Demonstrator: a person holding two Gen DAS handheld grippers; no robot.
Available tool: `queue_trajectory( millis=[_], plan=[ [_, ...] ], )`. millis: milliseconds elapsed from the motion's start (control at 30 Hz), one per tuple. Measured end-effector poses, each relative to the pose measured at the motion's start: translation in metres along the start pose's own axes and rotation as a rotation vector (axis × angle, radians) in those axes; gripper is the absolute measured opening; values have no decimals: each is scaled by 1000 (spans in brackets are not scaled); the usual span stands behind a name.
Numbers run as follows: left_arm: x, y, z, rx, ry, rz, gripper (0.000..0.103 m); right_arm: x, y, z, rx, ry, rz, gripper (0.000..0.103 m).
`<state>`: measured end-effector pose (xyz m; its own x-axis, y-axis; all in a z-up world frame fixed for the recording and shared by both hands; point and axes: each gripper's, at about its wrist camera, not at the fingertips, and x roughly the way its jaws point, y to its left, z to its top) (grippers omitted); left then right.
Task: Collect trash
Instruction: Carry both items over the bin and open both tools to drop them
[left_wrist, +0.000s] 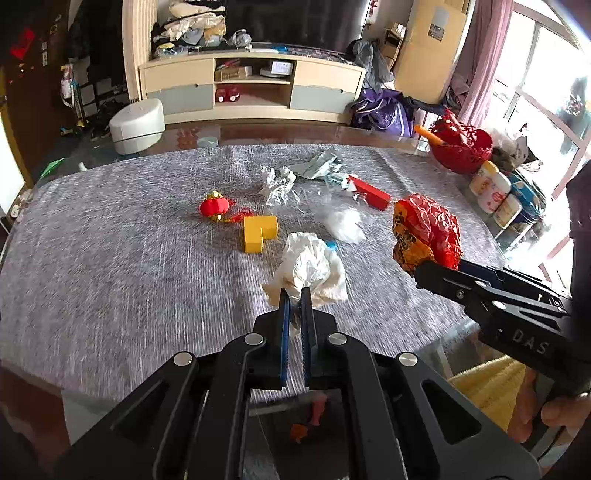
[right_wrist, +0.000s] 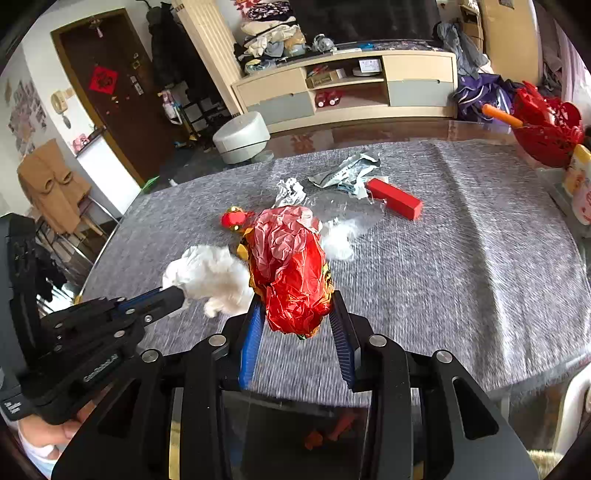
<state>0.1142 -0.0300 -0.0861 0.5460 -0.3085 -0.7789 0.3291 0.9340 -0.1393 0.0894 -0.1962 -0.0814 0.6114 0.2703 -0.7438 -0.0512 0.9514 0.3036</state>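
Note:
My left gripper (left_wrist: 294, 297) is shut on a crumpled white tissue wad (left_wrist: 308, 267), held just above the grey tablecloth (left_wrist: 110, 240); the wad also shows in the right wrist view (right_wrist: 210, 275). My right gripper (right_wrist: 297, 308) is shut on a crumpled red and orange wrapper (right_wrist: 291, 273), held above the table; the wrapper also shows in the left wrist view (left_wrist: 424, 230). Loose trash lies farther back: a crumpled white paper (left_wrist: 277, 182), a grey-green foil packet (left_wrist: 317, 164) and a clear plastic film with white fluff (left_wrist: 343, 221).
A yellow block (left_wrist: 258, 232), a small red lantern (left_wrist: 214, 206) and a red bar block (left_wrist: 371, 192) lie mid-table. A red basket (left_wrist: 461, 146) and bottles (left_wrist: 495, 192) stand at the right edge. A bin with scraps (right_wrist: 328, 432) sits below the near table edge.

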Motion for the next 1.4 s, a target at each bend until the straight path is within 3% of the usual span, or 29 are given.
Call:
queue_trajectory(
  millis=[233, 567, 1100, 1400],
  plan=[
    [-35, -17, -41, 6, -2, -8, 4, -24, 1, -28, 8, 17, -9, 37],
    [-45, -32, -98, 25, 50, -8, 4, -29, 2, -81, 2, 96, -18, 37],
    [20, -37, -189, 1, 276, -32, 6, 34, -16, -161, 44, 328, -48, 37],
    [47, -34, -205, -10, 338, -43, 6, 57, -23, -172, 59, 391, -42, 39]
  ],
)
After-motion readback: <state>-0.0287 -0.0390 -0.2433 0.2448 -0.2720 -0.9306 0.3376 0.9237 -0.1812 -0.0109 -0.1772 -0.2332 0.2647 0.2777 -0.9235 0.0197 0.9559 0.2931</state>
